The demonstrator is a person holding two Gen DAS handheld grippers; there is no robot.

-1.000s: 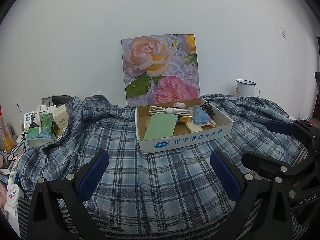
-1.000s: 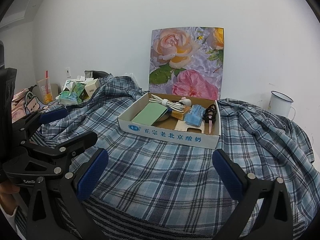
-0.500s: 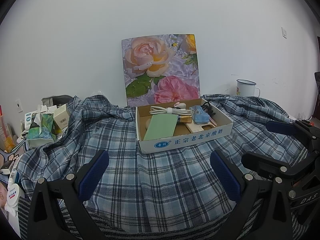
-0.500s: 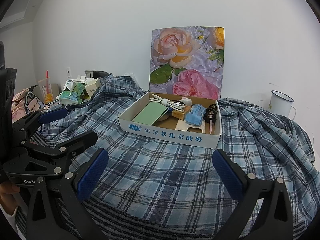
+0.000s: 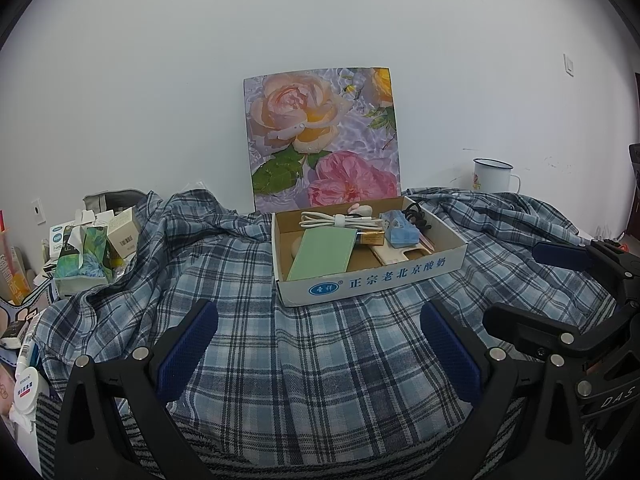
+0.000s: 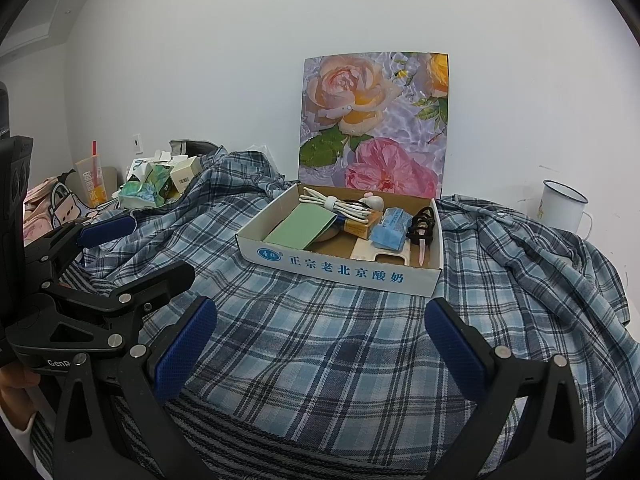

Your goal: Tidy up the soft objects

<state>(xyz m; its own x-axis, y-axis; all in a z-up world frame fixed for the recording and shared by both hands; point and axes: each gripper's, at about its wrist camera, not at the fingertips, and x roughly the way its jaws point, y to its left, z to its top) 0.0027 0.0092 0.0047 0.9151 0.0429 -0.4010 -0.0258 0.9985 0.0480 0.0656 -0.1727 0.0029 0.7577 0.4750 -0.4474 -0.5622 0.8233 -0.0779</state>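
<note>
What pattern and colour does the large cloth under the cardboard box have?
The cloth has a blue, white and dark plaid check; the right wrist view shows it best.

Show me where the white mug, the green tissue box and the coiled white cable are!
white mug (image 6: pixel 562 210), right wrist view, on its side wall.
green tissue box (image 5: pixel 82 262), left wrist view, on its front face.
coiled white cable (image 5: pixel 340 221), left wrist view, on the bundle's middle.

blue plaid shirt (image 5: pixel 304 344), green booklet (image 5: pixel 322 254)

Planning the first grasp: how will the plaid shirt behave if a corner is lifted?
The shirt is probably floppy: it lies in wrinkles and folds. It would likely drag the box resting on it, perhaps tipping it.
</note>
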